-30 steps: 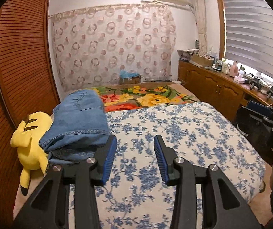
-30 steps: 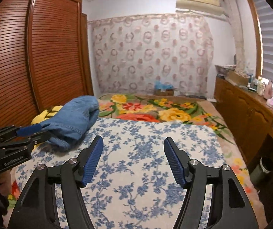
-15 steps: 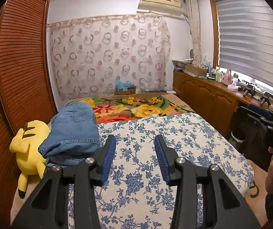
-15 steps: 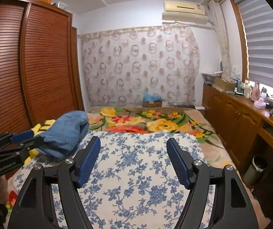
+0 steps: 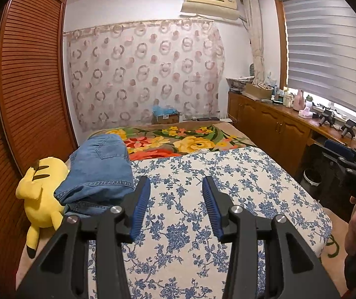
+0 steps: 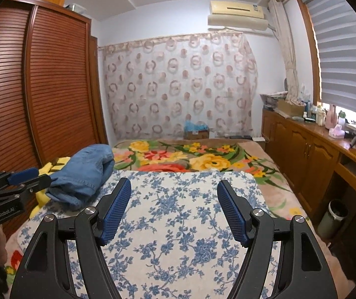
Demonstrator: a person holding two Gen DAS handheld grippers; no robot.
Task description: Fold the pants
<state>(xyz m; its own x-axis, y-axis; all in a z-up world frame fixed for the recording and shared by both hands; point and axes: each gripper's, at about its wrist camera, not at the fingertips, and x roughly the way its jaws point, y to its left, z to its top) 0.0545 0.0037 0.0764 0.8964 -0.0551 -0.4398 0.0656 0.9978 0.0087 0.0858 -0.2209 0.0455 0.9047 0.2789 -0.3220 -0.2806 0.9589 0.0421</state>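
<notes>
Folded jeans (image 5: 100,164) lie at the bed's (image 5: 240,174) left edge against a yellow plush (image 5: 41,194), both the left gripper (image 5: 175,186) and right gripper (image 6: 173,189) released, empty above the bedspread.

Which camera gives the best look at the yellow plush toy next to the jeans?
The left wrist view: the yellow plush toy shows almost whole, beside the jeans. In the right wrist view the jeans and the left gripper hide most of it.
</notes>
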